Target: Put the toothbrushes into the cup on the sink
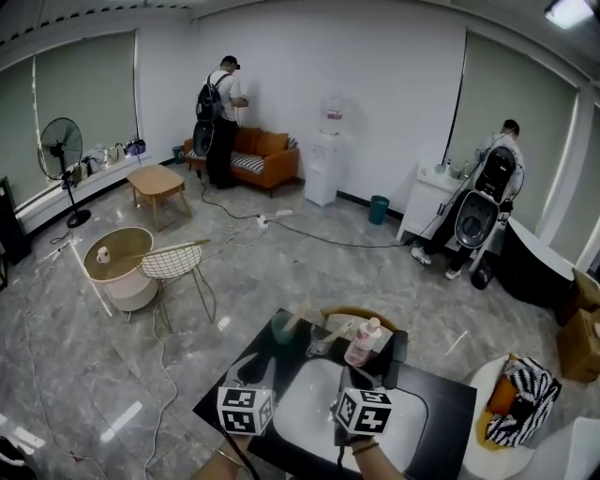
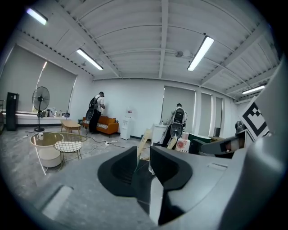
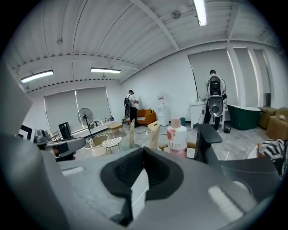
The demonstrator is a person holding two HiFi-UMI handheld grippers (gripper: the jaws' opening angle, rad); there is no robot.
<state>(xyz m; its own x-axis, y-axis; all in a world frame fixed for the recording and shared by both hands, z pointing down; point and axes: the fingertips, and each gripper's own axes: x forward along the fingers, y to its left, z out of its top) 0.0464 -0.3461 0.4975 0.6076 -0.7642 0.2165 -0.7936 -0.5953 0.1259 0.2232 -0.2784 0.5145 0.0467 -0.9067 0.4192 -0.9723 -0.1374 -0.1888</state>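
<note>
Toothbrushes [image 3: 153,132], tan sleeves, tilted (in cups [image 1: 280,330])

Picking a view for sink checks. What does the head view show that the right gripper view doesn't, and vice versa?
Head view only: the white basin seen from above, and the marker cube on the right tool.
Right gripper view only: that tool's jaws, together with nothing between them, the ceiling lights, and the print on the bottle's label.
Both: the pink-capped bottle, the standing fan, the orange sofa.
</note>
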